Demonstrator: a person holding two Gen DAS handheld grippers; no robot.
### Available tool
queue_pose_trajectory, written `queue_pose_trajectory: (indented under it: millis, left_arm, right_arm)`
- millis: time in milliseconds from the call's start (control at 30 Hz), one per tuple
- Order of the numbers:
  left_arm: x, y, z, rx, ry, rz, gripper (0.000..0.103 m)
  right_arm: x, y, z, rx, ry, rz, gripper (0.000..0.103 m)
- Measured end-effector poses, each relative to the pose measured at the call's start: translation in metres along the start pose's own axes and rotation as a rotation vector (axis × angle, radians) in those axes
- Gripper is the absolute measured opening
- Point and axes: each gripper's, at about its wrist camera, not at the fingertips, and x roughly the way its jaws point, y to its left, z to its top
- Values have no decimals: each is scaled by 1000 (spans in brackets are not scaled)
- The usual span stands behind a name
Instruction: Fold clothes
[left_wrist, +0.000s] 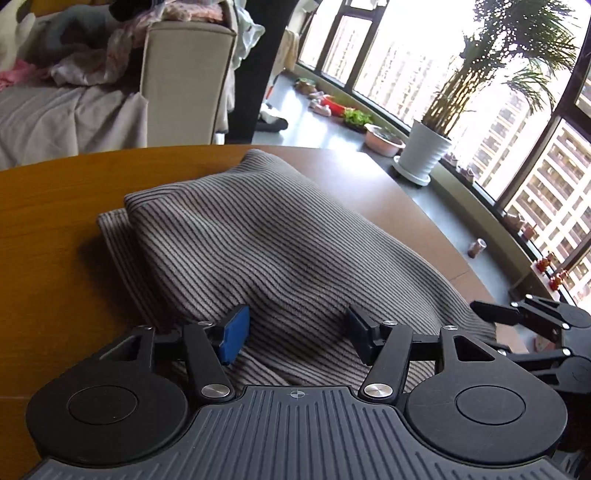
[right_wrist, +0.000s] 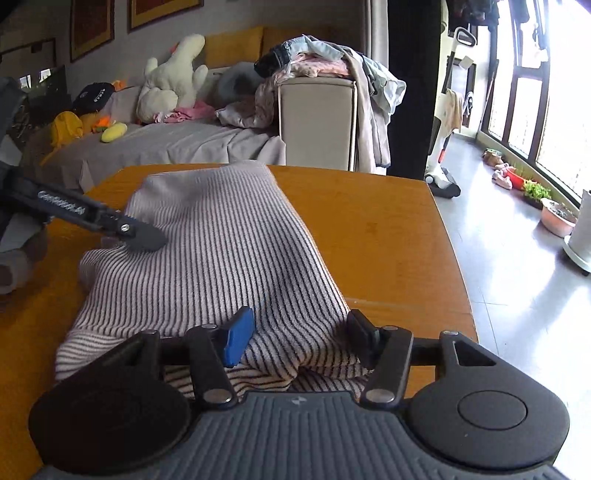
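wooden table (right_wrist: 388, 236) near windows, striped garment (right_wrist: 221, 251) folded on it.
left gripper (left_wrist: 293, 338) and right gripper (right_wrist: 301, 338) are spread over its near edge; folding is judged nearly done.

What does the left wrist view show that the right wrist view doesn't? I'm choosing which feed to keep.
Only the left wrist view shows the potted palm on the window ledge. Only the right wrist view shows the white plush toy on the sofa. Both show the striped garment on the wooden table, each open gripper at its near edge: left gripper, right gripper.
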Motion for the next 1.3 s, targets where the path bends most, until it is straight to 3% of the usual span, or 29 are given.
queue_pose_trajectory:
  millis: [200, 400, 533, 633, 867, 1000, 1100, 1167, 1233, 1300]
  left_arm:
    - [8, -5, 2, 24, -21, 18, 63]
    - [3, -3, -1, 24, -20, 27, 64]
    - [2, 0, -4, 16, -26, 20, 64]
    - [2, 1, -5, 10, -31, 14, 66]
    - [3, 0, -7, 29, -43, 10, 70]
    - [-10, -9, -11, 107, -81, 72, 67]
    - [-33, -12, -19, 202, -125, 126, 70]
    - [-52, -12, -27, 255, -150, 126, 82]
    - [-73, -12, -36, 310, -176, 108, 92]
    - [-86, -14, -43, 361, -176, 88, 95]
  right_arm:
    - [-16, 30, -10, -65, -1, 37, 57]
    - [-23, 27, 14, -88, -38, 33, 64]
    - [-23, 28, 22, -63, -74, 84, 64]
    - [-2, 36, 9, -73, 26, 105, 64]
    - [1, 36, 5, -49, 44, 115, 65]
    - [-8, 51, 11, -172, 63, 103, 65]
    - [-31, 65, 16, -329, 14, 180, 68]
    - [-39, 77, 13, -422, 19, 260, 81]
    - [-39, 90, 3, -513, 54, 307, 81]
    - [-33, 103, -11, -606, 64, 282, 81]
